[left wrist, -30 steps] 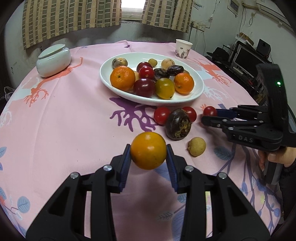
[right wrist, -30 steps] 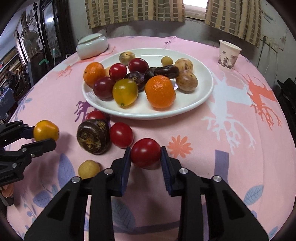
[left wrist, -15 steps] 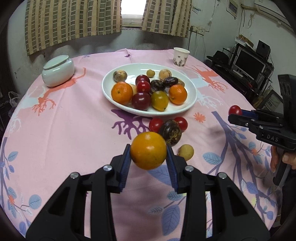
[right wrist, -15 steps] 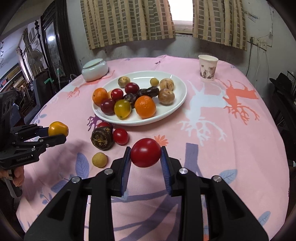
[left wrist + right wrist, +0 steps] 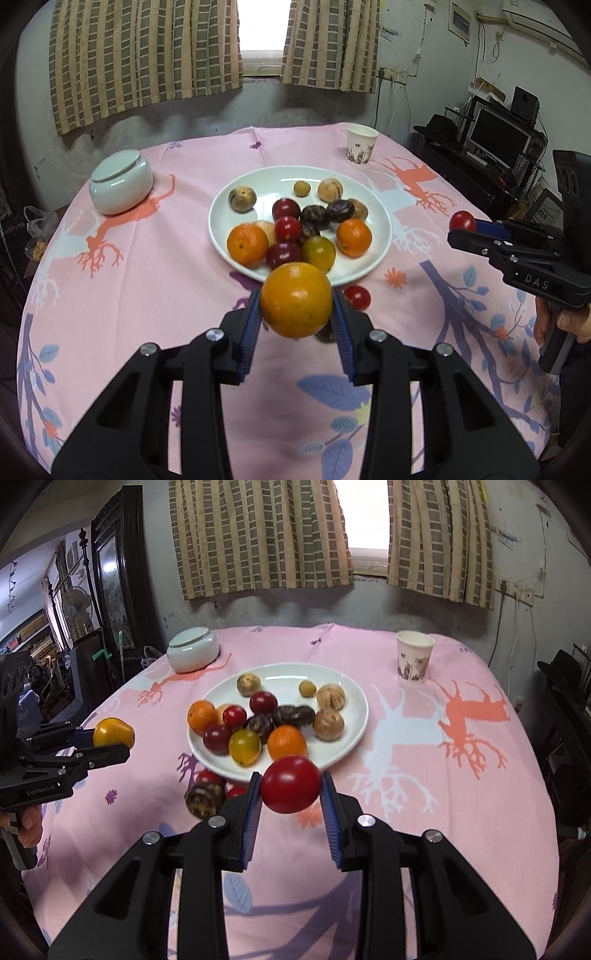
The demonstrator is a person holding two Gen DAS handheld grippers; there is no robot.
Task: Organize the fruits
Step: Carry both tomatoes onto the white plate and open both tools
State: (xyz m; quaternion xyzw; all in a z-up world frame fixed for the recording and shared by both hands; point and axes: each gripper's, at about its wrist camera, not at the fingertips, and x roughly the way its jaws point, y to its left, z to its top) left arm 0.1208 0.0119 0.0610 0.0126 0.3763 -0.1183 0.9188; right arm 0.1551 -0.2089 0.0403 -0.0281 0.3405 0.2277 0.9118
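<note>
A: With both fruits off the pink tablecloth [image 5: 155,295], the carrying step wants care. The left gripper [image 5: 296,318] is clamped on the orange fruit [image 5: 296,300], held in the air just short of the white plate's [image 5: 384,236] near rim.

B: And the plate is crowded (two oranges, plums and some dark and tan fruits fill its near half). The person would do best to bring that orange fruit over the barer far side, lower it close to the surface, and only then loosen the pads so it does not roll.

A: To the right, the right gripper [image 5: 290,796] is closed on the red tomato [image 5: 291,784], also aloft before the plate's rim.

B: A tomato likely bruises, so no tighter squeeze. The two grippers should not reach in together; one goes first, the other waits clear.

A: Still on the cloth near the rim: small red tomatoes [image 5: 208,777] and a dark brown fruit [image 5: 204,799].
</note>
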